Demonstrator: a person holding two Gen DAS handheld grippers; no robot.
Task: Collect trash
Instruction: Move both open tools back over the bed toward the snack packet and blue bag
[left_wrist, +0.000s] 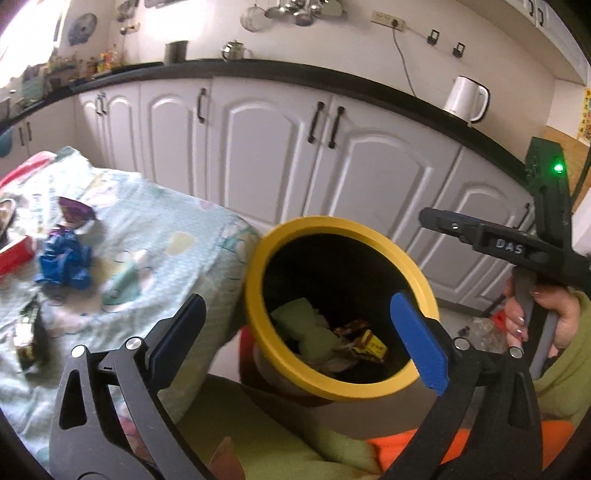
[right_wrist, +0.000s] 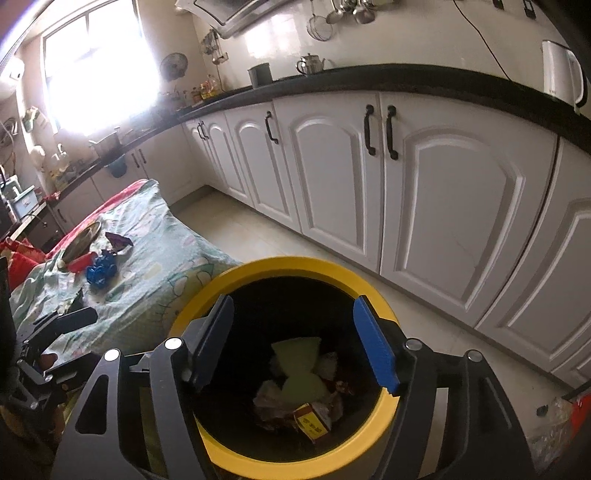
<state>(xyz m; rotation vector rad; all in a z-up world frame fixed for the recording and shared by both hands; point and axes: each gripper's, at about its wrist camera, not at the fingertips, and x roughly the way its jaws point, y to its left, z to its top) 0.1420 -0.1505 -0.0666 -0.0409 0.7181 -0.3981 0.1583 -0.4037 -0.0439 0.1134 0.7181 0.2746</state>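
A kitchen with white cabinet doors (right_wrist: 461, 206) under a black countertop (right_wrist: 406, 79). A round bin with a yellow rim (right_wrist: 295, 267) and a black inside stands on the pale floor, just beside the near corner of a table draped in a mint-green patterned cloth (right_wrist: 155, 273).

The right gripper (right_wrist: 293, 343) hangs directly above the bin's mouth, its two blue-padded fingers spread wide apart with nothing between them. Below it, at the bottom of the bin, lie a pale green crumpled piece (right_wrist: 299, 369), some whitish paper scraps and a small red and yellow carton (right_wrist: 312, 424).

The left gripper (left_wrist: 295, 332) is beside the table's near corner, aimed toward the bin from the side. Its jaws are also released and wide, gripping nothing. Through its camera the right gripper's black handle appears at the right, held in the person's hand (left_wrist: 543, 317), which comes out of a light green sleeve.

More trash waits on the cloth, toward the far-left part of the tabletop: a crumpled blue wrapper (left_wrist: 64, 264), a purple wrapper (left_wrist: 75, 214) just behind it, and a red box (left_wrist: 14, 254) at the left edge. A dark green wrapper (left_wrist: 29, 332) lies at the near-left edge. A white kettle (left_wrist: 467, 98) stands on the countertop at the right.
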